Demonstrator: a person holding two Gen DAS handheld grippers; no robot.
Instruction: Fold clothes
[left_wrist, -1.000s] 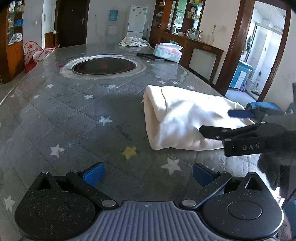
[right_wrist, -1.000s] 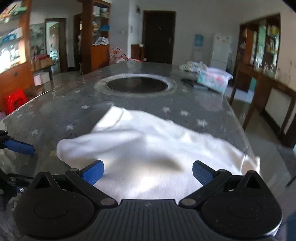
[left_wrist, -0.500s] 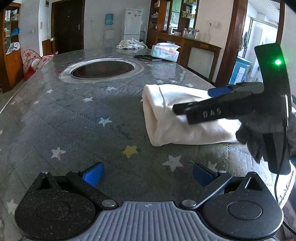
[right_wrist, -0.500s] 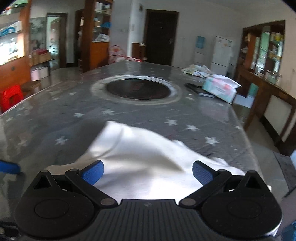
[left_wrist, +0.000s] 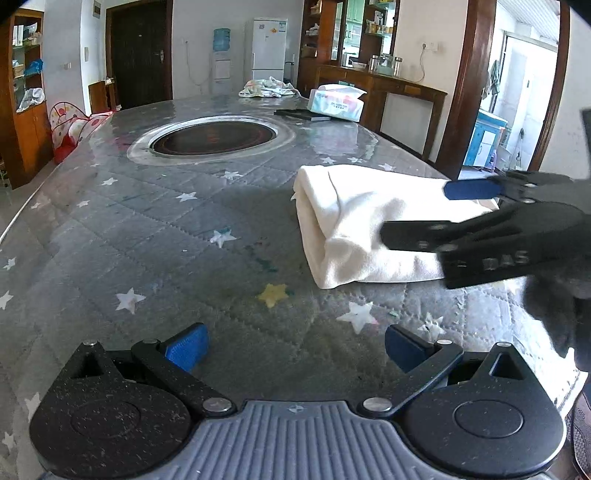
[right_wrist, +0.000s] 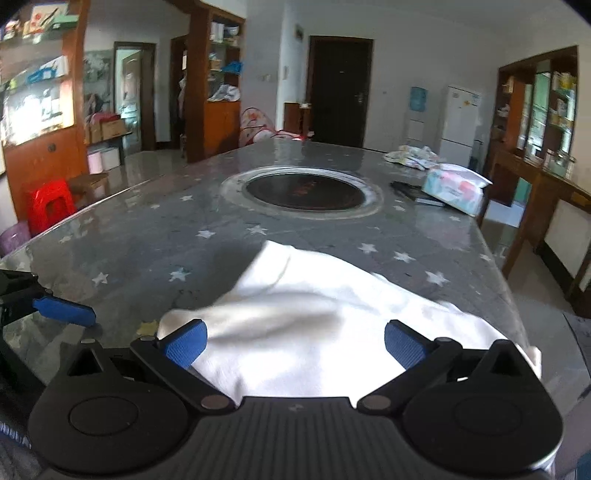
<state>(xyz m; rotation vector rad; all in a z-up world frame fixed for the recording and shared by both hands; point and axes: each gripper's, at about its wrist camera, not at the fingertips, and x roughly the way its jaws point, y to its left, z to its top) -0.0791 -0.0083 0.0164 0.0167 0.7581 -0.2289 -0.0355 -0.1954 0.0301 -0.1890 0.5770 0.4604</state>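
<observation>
We identify the setting as a private home, specifically a combined dining and living room. A long dining table (left_wrist: 147, 229) carries a star-patterned cover under clear sheeting and a round inset cooking plate (left_wrist: 213, 137) near its centre. At the table's far right corner we note a tissue pack (left_wrist: 336, 105) and a heap of cloth (left_wrist: 266, 88). Against the far wall stand a white refrigerator (left_wrist: 266, 44) and a water dispenser (left_wrist: 221, 61) beside a dark wooden door (left_wrist: 138, 53). Wooden shelving (right_wrist: 221, 92) holds household goods, and a red plastic stool (right_wrist: 50, 206) sits on the floor.
</observation>
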